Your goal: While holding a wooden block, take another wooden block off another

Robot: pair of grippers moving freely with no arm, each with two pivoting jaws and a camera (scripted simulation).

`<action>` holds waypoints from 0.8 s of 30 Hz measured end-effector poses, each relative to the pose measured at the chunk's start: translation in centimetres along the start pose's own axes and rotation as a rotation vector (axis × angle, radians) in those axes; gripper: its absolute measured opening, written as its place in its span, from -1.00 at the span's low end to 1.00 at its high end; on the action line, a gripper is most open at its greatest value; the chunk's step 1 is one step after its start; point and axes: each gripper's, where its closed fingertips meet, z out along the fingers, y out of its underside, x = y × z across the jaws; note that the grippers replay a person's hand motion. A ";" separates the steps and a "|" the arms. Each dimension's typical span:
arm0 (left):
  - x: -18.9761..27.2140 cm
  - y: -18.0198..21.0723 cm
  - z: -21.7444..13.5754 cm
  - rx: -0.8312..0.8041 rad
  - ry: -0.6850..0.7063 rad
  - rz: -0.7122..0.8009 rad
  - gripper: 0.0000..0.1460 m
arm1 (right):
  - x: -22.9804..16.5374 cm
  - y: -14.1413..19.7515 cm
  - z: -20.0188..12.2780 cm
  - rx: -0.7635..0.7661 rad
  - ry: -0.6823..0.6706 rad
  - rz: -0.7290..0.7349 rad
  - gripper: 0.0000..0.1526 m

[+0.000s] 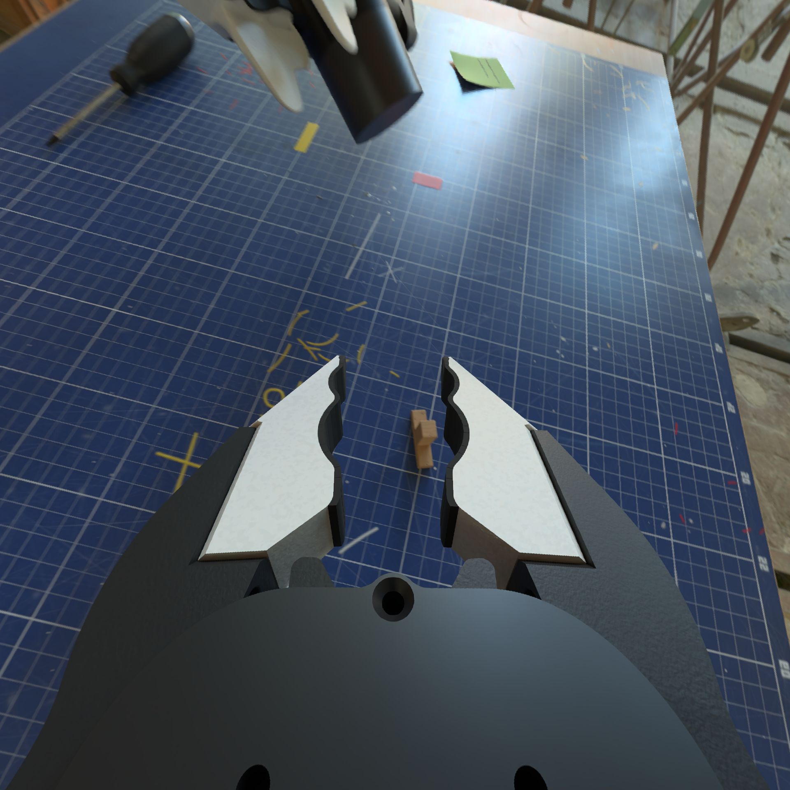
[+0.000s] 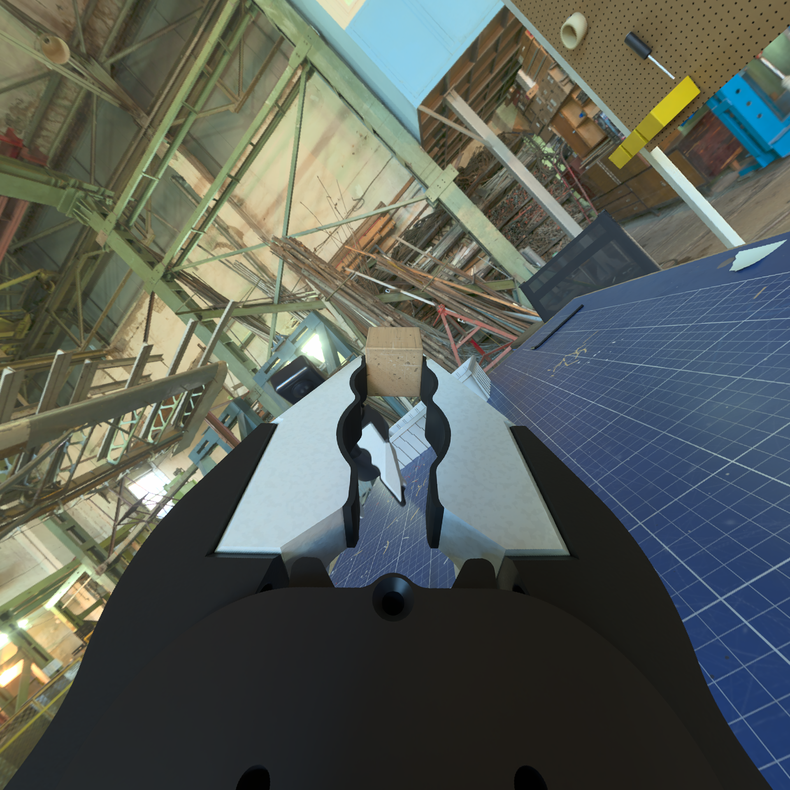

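Two small tan wooden blocks point(image 1: 423, 438) lie on the blue cutting mat point(image 1: 171, 256), one stacked on the other. My left gripper point(image 1: 392, 361) is open and empty, high above the mat. The stack shows between its fingers, close to the right finger point(image 1: 491, 449). My right gripper point(image 2: 394, 372) is shut on a wooden cube point(image 2: 394, 363) at its fingertips and holds it in the air, tilted toward the hall. The right gripper also shows at the top of the left wrist view point(image 1: 367, 72). Part of the left gripper shows through the right gripper's finger gap point(image 2: 387, 461).
A black-handled screwdriver point(image 1: 141, 64) lies at the mat's far left. A green note point(image 1: 483, 70), a yellow strip point(image 1: 306, 137) and a red strip point(image 1: 427, 180) lie farther off. The mat's right edge point(image 1: 701, 256) drops off. A pegboard point(image 2: 684, 42) and a dark bin point(image 2: 585, 265) stand beyond the table.
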 end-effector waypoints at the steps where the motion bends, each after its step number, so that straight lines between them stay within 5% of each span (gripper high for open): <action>1: 0.5 0.4 0.2 -0.011 0.010 0.005 -0.39 | 0.0 0.1 0.0 -0.002 0.002 -0.001 -0.69; 24: 3.9 5.4 2.2 -0.099 -0.054 0.030 -0.44 | 0.0 0.9 0.3 -0.029 0.010 -0.012 -0.69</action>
